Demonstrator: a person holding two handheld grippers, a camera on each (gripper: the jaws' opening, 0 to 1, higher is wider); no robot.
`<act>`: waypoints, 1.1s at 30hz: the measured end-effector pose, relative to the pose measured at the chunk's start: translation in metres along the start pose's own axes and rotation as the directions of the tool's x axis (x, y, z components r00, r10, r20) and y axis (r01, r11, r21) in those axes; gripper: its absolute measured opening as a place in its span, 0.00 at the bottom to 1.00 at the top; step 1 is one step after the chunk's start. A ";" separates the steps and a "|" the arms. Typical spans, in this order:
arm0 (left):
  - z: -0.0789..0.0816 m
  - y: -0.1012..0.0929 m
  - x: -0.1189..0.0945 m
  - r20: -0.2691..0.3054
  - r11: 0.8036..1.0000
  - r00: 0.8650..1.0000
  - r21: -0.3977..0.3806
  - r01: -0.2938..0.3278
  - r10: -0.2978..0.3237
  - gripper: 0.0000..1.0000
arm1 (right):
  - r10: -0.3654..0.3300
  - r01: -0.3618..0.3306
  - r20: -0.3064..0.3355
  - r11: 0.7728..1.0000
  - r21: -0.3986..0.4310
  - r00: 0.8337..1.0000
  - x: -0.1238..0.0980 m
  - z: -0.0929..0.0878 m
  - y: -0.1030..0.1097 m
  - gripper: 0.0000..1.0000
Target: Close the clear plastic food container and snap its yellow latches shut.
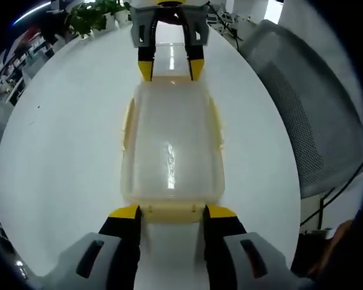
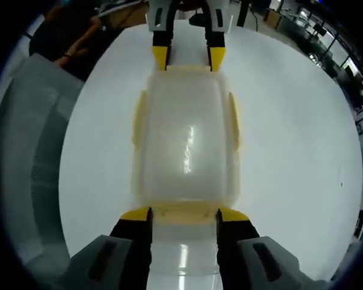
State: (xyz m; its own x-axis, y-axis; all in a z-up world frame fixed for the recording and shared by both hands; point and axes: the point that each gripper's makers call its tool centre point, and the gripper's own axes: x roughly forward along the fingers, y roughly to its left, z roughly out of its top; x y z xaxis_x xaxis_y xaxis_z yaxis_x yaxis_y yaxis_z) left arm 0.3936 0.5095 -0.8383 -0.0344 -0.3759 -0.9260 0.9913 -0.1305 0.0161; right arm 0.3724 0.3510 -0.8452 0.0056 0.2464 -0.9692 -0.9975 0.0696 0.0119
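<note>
Left gripper view: left gripper (image 1: 169,212) wide at container (image 1: 171,148) end latch (image 1: 172,211); right gripper (image 2: 183,215) wide opposite. Uneven push could slide container on table (image 1: 60,151).

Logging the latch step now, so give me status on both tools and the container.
Left tool and right tool open, each straddling an end latch. Clear plastic food container lid down on white round table. Nothing in the way.

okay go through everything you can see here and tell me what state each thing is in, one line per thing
Clear container: lid on, upright on the white table.
Side latches: lying flat against the walls; whether snapped, cannot tell.
Left gripper: open, jaws flanking the near end latch.
Right gripper: open, jaws flanking the opposite end latch.
Mesh chair: standing beside the table.
</note>
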 end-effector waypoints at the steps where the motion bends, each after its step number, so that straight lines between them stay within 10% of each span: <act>1: 0.000 0.000 0.000 0.000 1.000 1.000 0.001 0.000 0.000 0.40 | 0.000 0.000 -0.003 1.000 -0.001 1.000 0.000 0.000 0.000 0.41; 33: 0.000 0.000 0.000 0.004 1.000 1.000 0.001 0.004 -0.004 0.40 | -0.007 0.007 0.000 1.000 0.001 1.000 -0.001 -0.001 0.001 0.40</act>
State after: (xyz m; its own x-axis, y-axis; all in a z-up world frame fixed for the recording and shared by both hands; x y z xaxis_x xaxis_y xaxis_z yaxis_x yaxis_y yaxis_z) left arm 0.3936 0.5091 -0.8387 -0.0392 -0.3787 -0.9247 0.9910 -0.1330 0.0125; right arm 0.3713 0.3500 -0.8449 0.0129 0.2457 -0.9693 -0.9974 0.0723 0.0051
